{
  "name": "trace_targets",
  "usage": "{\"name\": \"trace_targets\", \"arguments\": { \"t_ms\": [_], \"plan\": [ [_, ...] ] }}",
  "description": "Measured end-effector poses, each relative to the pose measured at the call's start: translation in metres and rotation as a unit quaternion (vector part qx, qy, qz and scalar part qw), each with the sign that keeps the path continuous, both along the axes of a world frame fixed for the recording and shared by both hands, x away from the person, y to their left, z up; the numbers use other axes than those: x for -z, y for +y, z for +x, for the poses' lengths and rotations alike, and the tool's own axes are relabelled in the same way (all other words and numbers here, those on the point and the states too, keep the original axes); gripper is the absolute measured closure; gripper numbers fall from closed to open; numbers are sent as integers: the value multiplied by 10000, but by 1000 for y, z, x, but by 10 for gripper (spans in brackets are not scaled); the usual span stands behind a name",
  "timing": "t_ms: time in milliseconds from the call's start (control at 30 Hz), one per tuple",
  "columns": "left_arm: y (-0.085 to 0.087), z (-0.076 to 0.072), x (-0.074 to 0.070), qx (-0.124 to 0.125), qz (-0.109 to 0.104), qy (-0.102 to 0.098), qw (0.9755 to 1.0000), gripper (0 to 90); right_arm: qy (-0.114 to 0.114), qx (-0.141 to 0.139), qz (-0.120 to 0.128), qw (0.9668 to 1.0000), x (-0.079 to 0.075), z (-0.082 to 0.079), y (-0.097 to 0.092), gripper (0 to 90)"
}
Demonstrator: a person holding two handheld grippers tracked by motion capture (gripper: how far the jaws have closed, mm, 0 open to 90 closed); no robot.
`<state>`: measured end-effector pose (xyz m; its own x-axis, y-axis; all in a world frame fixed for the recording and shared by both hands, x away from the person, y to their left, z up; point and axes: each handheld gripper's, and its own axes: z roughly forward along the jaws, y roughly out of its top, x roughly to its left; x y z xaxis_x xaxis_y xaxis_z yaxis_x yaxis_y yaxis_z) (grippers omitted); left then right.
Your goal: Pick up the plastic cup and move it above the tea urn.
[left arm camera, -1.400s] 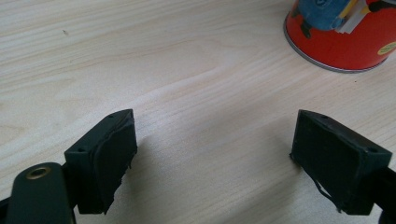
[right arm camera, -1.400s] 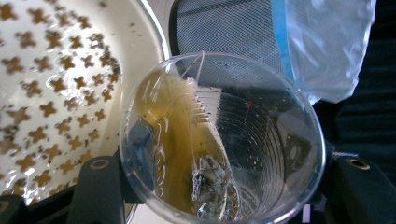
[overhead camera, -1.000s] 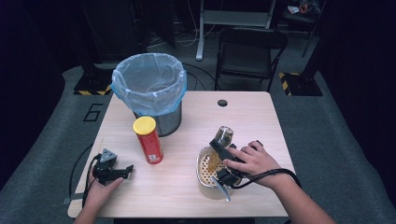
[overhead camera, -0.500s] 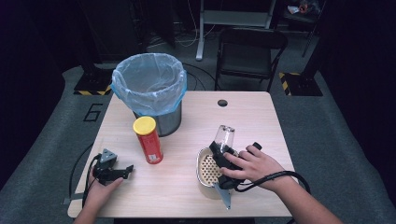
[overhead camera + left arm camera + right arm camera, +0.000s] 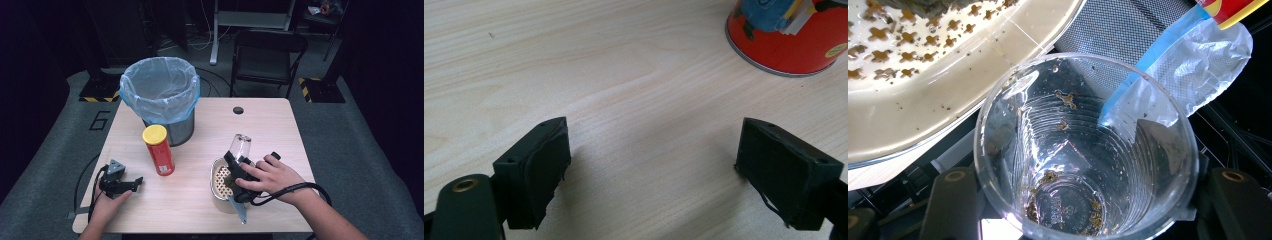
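My right gripper point(image 5: 239, 159) is shut on a clear plastic cup point(image 5: 242, 145), held tilted just above a pale bowl point(image 5: 217, 176) near the table's front right. In the right gripper view the cup point(image 5: 1083, 150) sits between both jaws, with a few brown crumbs at its base. The bowl point(image 5: 923, 75) behind it holds pale liquid with brown bits. My left gripper point(image 5: 133, 182) rests open on the table at the front left. Its jaws stand wide apart over bare wood point(image 5: 659, 150), with nothing between them.
A red can with a yellow lid point(image 5: 159, 150) stands upright between the grippers; its base point(image 5: 789, 40) is just ahead of the left jaws. Behind it stands a mesh bin with a blue liner point(image 5: 160, 92). A folding chair point(image 5: 267, 52) is beyond the table.
The right hand has shifted slightly toward the person and turned, with the cup still in the gripper over the bowl. The left gripper has stayed put.
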<state>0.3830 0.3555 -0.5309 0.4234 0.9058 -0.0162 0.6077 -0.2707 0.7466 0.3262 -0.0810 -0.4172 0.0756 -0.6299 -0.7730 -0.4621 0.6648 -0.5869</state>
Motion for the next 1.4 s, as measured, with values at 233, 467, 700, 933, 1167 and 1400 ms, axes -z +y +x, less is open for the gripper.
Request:
{"name": "trace_targets", "arguments": {
  "t_ms": [233, 467, 700, 933, 1167, 1400],
  "plan": [
    [0, 0, 0, -2, -4, -3, 10000, 137, 25, 14, 79, 10000, -2, 0, 1, 367],
    [0, 0, 0, -2, -4, -2, 10000, 136, 47, -30, 128, 9999, -4, -1, 3, 366],
    [0, 0, 0, -1, -4, -3, 10000, 136, 60, -12, 132, 9999, -4, -1, 3, 366],
    [0, 0, 0, 0, -1, -2, 10000, 137, 91, 8, 193, 9998, -6, -1, 3, 365],
    [0, 0, 0, -1, -4, -2, 10000, 136, 65, 3, 182, 9998, -6, -1, 3, 365],
    [0, 0, 0, -2, -2, -2, 10000, 136, 49, -3, 195, 9998, -6, -2, 2, 365]
  ]
}}
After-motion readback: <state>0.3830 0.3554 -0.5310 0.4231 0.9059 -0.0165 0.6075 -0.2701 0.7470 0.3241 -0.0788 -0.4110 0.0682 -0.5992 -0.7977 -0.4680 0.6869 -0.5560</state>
